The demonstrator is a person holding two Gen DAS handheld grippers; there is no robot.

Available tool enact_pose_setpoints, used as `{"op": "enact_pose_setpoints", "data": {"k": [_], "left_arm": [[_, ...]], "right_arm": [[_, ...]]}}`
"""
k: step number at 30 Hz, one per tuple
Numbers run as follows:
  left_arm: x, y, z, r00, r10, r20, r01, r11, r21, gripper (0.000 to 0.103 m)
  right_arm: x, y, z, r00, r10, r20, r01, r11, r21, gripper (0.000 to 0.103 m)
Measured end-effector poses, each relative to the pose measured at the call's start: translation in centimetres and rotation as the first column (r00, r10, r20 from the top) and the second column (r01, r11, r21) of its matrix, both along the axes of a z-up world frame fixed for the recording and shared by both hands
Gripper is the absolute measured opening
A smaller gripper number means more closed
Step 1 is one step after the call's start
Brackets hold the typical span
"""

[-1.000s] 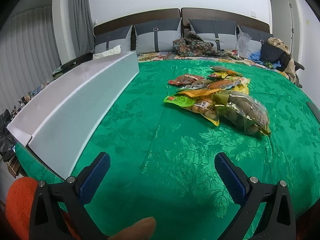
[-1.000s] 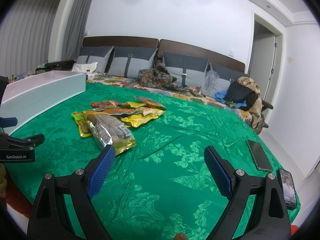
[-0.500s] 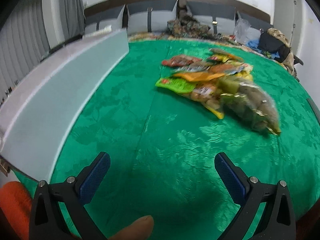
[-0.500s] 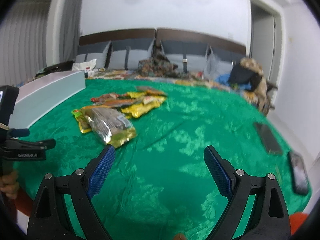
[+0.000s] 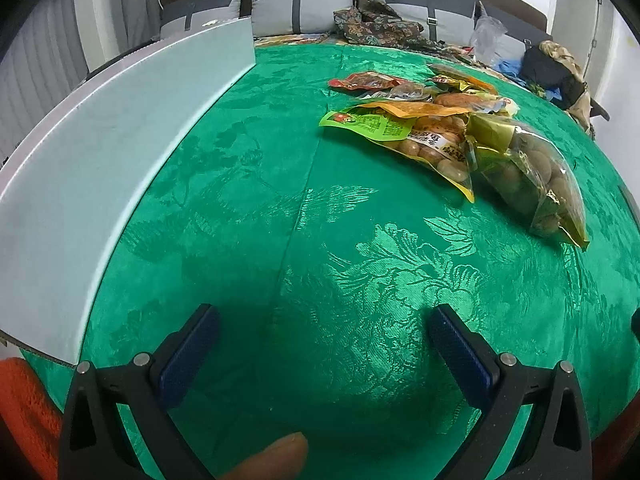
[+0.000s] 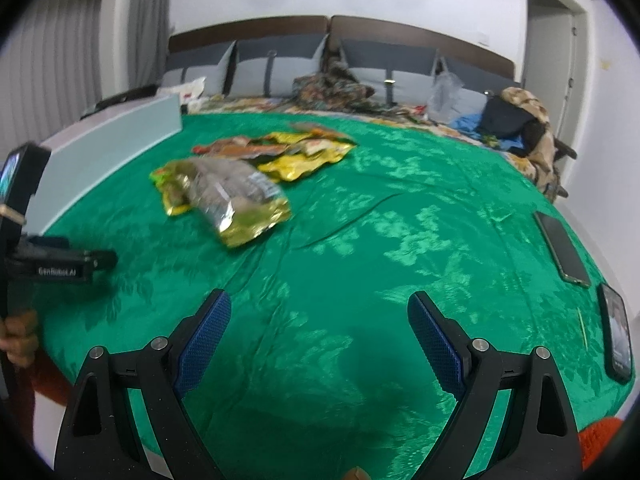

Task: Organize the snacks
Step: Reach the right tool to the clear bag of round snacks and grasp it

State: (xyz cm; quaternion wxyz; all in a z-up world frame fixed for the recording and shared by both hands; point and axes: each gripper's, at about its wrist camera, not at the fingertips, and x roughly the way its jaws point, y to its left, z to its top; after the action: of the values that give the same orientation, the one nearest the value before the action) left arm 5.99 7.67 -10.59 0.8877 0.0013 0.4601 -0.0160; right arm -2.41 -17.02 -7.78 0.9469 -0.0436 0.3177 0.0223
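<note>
Snack packets lie well beyond both spread grippers

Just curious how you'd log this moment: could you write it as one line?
left tool: open, empty | right tool: open, empty | snack pile: untouched on green cloth | white box: left side

Snack packets blurred in right view; white box cut off.

bare green cloth ahead, white box walling left, snack pile beyond
</note>
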Motion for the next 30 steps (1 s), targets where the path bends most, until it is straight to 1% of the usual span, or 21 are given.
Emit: {"op": "enact_pose_setpoints", "data": {"k": [3,7,11,13,17,20,23,24,26,28,29,30], "left_arm": [[-0.2,0.1,0.0,1.000,-0.004,0.011,0.004,1.000,0.002,0.103],[-0.5,0.1,0.0,1.000,-0.004,0.016,0.004,1.000,0.003,0.103],[-0.6,0.2,0.0,1.000,-0.009,0.026,0.009,1.000,0.004,0.103],[-0.7,0.2,0.1,0.999,-0.016,0.031,0.016,1.000,0.004,0.103],[-0.4,0.2,0.2,0.999,-0.031,0.027,0.031,1.000,0.003,0.103],[-0.4,0.3,0.2,0.999,-0.032,0.031,0.032,0.999,0.003,0.103],[-0.4,0.3,0.2,0.999,-0.031,0.032,0.031,1.000,0.003,0.103],[-0.4,0.3,0.2,0.999,-0.032,0.032,0.032,0.999,0.003,0.103],[-0.4,0.3,0.2,0.999,-0.034,0.032,0.034,0.999,0.003,0.103],[-0.3,0.4,0.2,0.999,-0.036,0.033,0.035,0.999,0.002,0.103],[-0.3,0.4,0.2,0.999,-0.036,0.033,0.036,0.999,0.002,0.103],[-0.3,0.3,0.2,0.999,-0.037,0.035,0.037,0.999,0.003,0.103]], "right_arm": [[0.2,0.1,-0.3,1.000,0.011,-0.019,-0.011,1.000,0.003,0.092],[0.6,-0.2,-0.6,0.999,0.000,-0.047,0.000,1.000,0.010,0.092],[0.6,-0.6,-0.6,0.998,-0.044,-0.039,0.043,0.999,-0.026,0.092],[0.6,-0.8,-0.5,0.998,-0.044,-0.041,0.043,0.999,-0.015,0.092],[0.8,-0.7,-0.5,0.998,0.004,-0.058,-0.003,1.000,0.010,0.092],[1.7,-1.3,0.4,0.998,0.043,-0.055,-0.040,0.998,0.044,0.092],[4.1,-1.5,1.7,0.988,0.136,-0.073,-0.131,0.989,0.064,0.092],[5.2,-1.2,2.0,0.980,0.176,-0.089,-0.172,0.984,0.056,0.092],[7.8,-0.2,2.7,0.942,0.302,-0.145,-0.300,0.953,0.035,0.092],[10.4,1.6,3.0,0.871,0.435,-0.229,-0.445,0.895,0.007,0.092],[11.5,2.7,2.9,0.836,0.480,-0.265,-0.504,0.863,-0.027,0.092],[12.3,3.7,2.7,0.813,0.506,-0.288,-0.542,0.838,-0.059,0.092]]}}
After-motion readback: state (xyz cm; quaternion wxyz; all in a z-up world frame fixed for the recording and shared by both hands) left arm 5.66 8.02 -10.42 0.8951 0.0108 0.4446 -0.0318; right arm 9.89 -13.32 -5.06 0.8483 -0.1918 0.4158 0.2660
